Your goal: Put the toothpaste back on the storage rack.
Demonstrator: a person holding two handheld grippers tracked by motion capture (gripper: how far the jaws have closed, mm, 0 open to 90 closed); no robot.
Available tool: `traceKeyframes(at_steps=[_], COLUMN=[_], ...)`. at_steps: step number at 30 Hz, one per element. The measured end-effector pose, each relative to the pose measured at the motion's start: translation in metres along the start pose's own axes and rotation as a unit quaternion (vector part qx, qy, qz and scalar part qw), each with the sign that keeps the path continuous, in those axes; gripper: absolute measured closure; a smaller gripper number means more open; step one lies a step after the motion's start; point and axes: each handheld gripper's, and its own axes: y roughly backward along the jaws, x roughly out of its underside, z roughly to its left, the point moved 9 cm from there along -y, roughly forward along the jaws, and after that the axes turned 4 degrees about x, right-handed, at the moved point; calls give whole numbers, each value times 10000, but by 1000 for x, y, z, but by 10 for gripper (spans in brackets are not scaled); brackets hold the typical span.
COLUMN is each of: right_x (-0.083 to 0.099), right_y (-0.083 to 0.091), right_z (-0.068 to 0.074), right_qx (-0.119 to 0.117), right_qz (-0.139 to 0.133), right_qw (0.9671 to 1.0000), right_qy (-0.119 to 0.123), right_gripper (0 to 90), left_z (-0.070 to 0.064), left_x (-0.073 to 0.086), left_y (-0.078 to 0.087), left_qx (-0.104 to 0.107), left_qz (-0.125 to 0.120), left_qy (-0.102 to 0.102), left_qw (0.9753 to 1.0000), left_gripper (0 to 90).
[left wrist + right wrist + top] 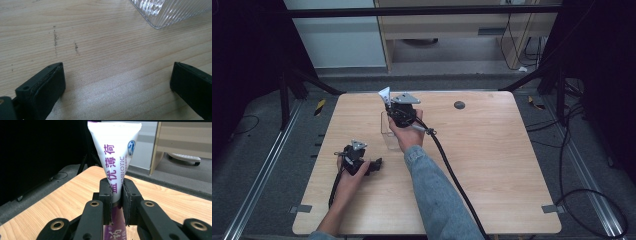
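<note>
The right gripper [116, 195] has its two black jaws squeezed tight on a white and purple soft plastic tube [114, 152] with purple writing on it. The tube stands up with its flat wide end on top. In the high view the right gripper [388, 103] holds the tube [384, 94] in the air, right above a clear ribbed plastic cup [388, 131] that stands on the light wooden table [492, 165]. It looks like the tube is meant to go down into the cup. The left gripper [374, 165] lies low on the table, near the cup but not touching it. Its jaws are wide apart with nothing between them, and a corner of the clear cup [170, 11] shows just ahead of it. Things could go wrong from here. The tube is soft and smooth, so it may slip or bend in the jaws. If it comes down off the middle, it could hit the rim and tip the light cup over, because nothing is holding the cup. If it is let go too high, it may bounce out.
</note>
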Motion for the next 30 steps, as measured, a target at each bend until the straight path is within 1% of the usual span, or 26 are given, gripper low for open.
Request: traceKeyframes(at_steps=[11, 14, 17, 30], right_x=[11, 11, 12, 15], right_y=[-5, -5, -5, -2], right_z=[3, 3, 3, 6], right_qx=[4, -5, 2, -47], right_qz=[110, 114, 153, 218], right_qw=[9999, 9999, 9999, 9997], right_qy=[16, -12, 48, 104], right_gripper=[794, 794, 794, 795], left_z=[0, 0, 0, 0], left_x=[0, 0, 0, 0], left_y=[0, 0, 0, 0], left_qx=[1, 0, 0, 0], left_qz=[-1, -2, -2, -2], left_qy=[1, 2, 1, 1], left_qw=[10000, 10000, 10000, 10000], left_gripper=[0, 0, 0, 0])
